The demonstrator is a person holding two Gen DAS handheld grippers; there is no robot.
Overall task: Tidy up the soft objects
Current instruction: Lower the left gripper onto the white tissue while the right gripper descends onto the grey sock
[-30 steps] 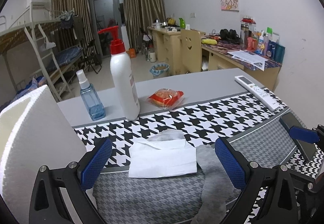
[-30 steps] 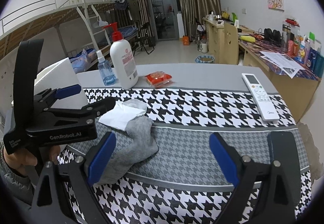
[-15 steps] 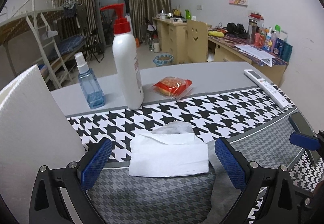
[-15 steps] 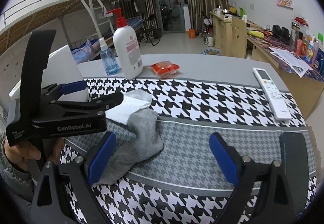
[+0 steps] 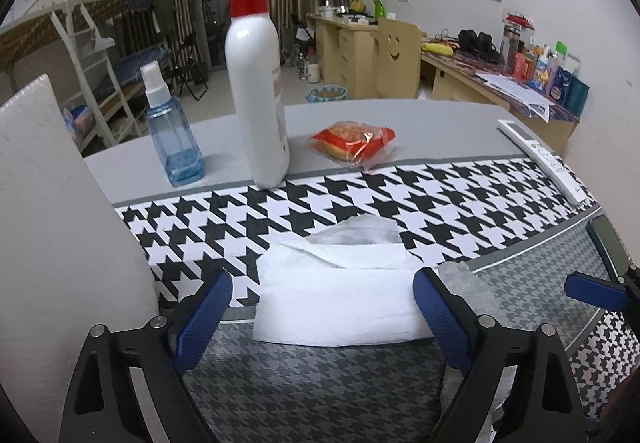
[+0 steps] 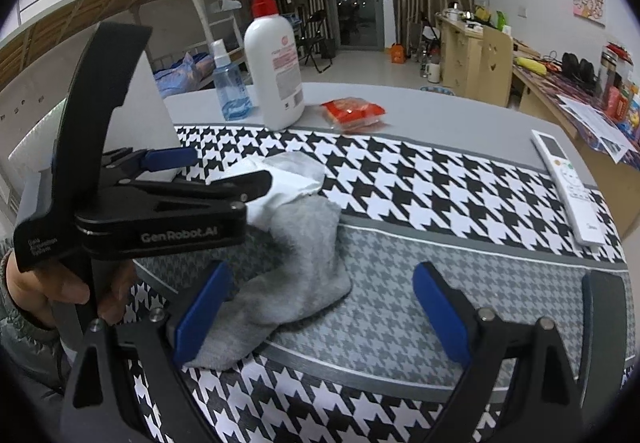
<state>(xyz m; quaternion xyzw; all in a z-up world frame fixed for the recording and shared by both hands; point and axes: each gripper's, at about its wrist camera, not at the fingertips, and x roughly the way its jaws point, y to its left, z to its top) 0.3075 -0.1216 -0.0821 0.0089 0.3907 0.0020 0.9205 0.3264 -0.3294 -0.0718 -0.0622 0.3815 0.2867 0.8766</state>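
A white soft tissue pack [image 5: 336, 299] lies on the houndstooth table mat [image 5: 360, 211]. My left gripper [image 5: 320, 307] straddles it with its jaws closing; the left pad stands clear of the pack and the right pad sits at its end. A grey sock [image 6: 304, 267] lies against the pack's right side. My right gripper [image 6: 320, 307] is open just above the mat, its left finger [image 6: 200, 307] over the sock's lower end. The right wrist view shows the left gripper [image 6: 228, 169] reaching over the tissue pack [image 6: 288, 179], held by a hand.
Behind the mat stand a white pump bottle [image 5: 256, 103] and a blue spray bottle [image 5: 172, 131], with a red snack packet [image 5: 352, 141] beside them. A white remote [image 5: 548, 163] lies at the right. A white foam board [image 5: 60, 235] rises at the left.
The left gripper has come down and forward, so the tissue pack now sits between its fingers, and its jaws have narrowed a little. The right gripper has moved closer to the sock.
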